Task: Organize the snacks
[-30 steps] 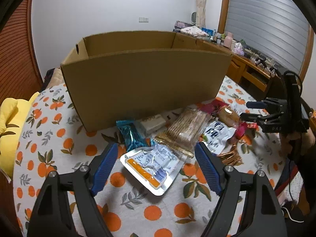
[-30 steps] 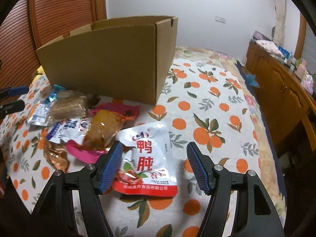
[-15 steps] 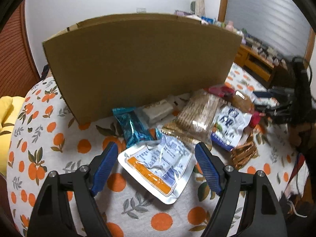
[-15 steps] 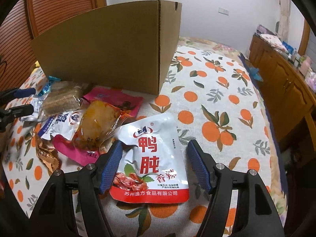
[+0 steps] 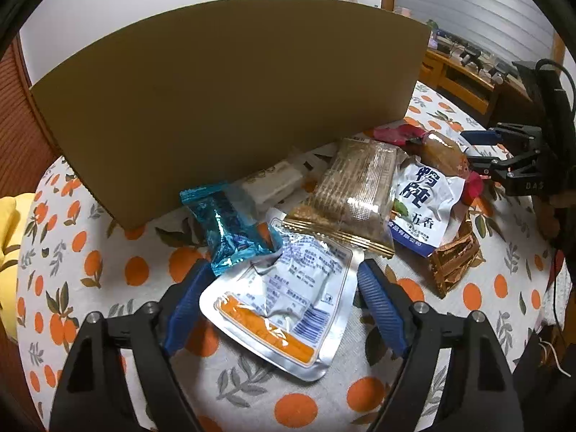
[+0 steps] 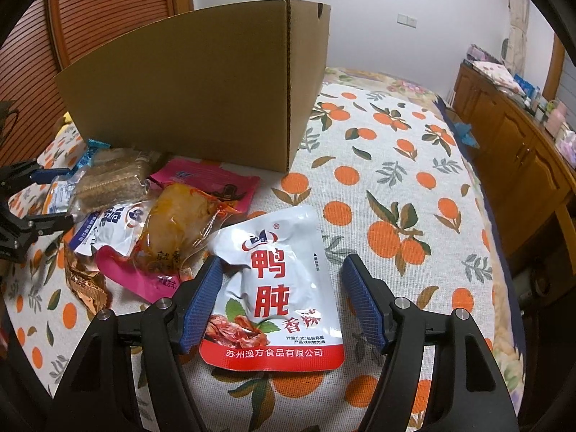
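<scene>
A pile of snack packets lies on the orange-print tablecloth (image 5: 108, 288) in front of a tall cardboard box (image 5: 230, 100). My left gripper (image 5: 284, 302) is open, low over the cloth, its fingers on either side of a silver pouch with an orange stripe (image 5: 284, 306). My right gripper (image 6: 284, 302) is open around a white and red pouch (image 6: 277, 288). Beside the silver pouch lie a blue foil packet (image 5: 230, 230), a clear cracker pack (image 5: 356, 190) and a white and blue pouch (image 5: 421, 205). The box (image 6: 201, 90) also shows in the right wrist view.
A small white packet (image 5: 273, 183), a gold wrapper (image 5: 453, 259), a yellow-brown vacuum pack (image 6: 176, 226) and pink packets (image 6: 212, 183) lie in the pile. A yellow cushion (image 5: 9, 230) sits left. A wooden cabinet (image 6: 518, 136) stands right of the table.
Both grippers have moved down and forward towards the snacks. The silver pouch now sits between the left fingers and the white and red pouch between the right fingers. Both stayed open.
</scene>
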Tool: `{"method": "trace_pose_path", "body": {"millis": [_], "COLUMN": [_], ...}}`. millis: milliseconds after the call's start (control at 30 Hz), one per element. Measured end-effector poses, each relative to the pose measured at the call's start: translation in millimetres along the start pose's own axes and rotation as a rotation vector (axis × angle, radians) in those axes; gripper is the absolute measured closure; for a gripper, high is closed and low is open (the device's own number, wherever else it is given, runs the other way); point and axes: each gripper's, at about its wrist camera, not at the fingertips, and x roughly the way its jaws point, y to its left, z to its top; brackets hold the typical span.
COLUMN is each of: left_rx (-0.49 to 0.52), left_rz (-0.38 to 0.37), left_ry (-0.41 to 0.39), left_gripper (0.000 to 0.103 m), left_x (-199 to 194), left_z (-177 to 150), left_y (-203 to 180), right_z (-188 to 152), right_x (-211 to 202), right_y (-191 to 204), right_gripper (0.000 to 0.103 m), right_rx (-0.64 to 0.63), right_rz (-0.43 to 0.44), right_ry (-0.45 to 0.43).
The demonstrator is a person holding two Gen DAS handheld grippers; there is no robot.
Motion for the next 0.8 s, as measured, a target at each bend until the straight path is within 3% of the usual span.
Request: {"method": "trace_pose_path", "body": {"millis": [167,433,800], "left_rx": [0.013,0.039,0.046], "left_rz": [-0.014,-0.037,-0.003], "left_ry": [0.005,0.015,0.001], "left_gripper": [0.017,0.035,0.036], "left_x": [0,-17,-41], "left_z": [-1,-16,-43], "left_y": [0,2,-9], "right_z": [0,0,0], "right_x": [0,0,0], "right_y": [1,0,0], "right_gripper": [0.032,0.032,0.032], "right_rx": [0.0,0.0,0.0], "right_rz": [0.0,0.0,0.0], "right_ry": [-0.001,0.0,-0.001]}}
